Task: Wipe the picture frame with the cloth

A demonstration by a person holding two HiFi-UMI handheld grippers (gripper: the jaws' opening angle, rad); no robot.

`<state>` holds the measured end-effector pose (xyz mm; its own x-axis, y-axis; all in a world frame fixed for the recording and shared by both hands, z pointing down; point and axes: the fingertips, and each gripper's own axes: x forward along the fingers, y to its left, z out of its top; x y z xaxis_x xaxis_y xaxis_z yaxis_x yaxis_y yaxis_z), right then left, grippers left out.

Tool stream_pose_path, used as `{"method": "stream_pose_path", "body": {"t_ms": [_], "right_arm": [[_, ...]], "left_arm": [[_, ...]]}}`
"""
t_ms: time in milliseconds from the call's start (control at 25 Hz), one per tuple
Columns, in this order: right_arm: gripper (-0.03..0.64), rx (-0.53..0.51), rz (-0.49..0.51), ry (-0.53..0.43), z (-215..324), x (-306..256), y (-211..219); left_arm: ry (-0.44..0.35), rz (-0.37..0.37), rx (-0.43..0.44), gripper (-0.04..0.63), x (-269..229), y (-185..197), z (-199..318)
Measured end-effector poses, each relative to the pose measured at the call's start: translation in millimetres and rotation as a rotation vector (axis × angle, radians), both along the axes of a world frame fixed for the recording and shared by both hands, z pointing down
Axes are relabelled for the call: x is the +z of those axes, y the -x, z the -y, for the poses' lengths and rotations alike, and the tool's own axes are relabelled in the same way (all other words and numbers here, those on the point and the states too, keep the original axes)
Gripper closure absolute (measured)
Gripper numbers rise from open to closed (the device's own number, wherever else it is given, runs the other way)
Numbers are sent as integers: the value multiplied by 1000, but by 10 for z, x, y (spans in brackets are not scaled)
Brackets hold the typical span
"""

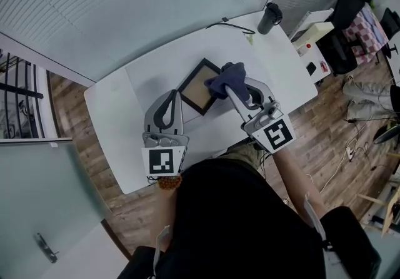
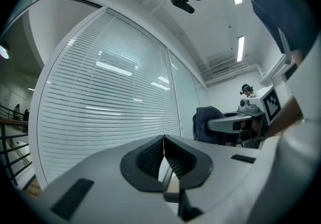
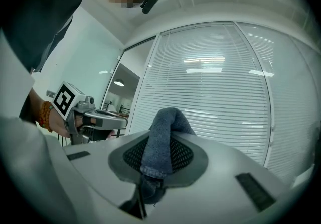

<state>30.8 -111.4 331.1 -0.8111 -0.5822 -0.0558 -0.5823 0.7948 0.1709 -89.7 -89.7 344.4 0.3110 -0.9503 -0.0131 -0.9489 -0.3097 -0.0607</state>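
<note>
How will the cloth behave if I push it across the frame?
Probably floppy: the cloth folds over and droops between the right tool's pads. It looks soft and light, so it should bunch rather than slide stiffly. Its loose bulk over the picture frame may trail the pinch.

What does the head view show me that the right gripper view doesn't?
Only the head view: the frame lying on the table, and a dark bottle at the far edge. Only the right gripper view: a close look at the right tool with its pads pinching the cloth, which folds over their top. Both: the cloth in the right tool, the left tool, and the blinds behind.
</note>
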Motion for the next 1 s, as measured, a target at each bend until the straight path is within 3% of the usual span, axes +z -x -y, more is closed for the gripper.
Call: {"method": "stream_pose_path", "body": {"t_ms": [760,1000], "right_arm": [[577,-17,15,34,149,-44,-133],[577,3,14,-19,526,-102,-241]], "left_arm": [[-20,-3,2,588,3,29,24],[-60,30,0,588,-147,181,279]]}}
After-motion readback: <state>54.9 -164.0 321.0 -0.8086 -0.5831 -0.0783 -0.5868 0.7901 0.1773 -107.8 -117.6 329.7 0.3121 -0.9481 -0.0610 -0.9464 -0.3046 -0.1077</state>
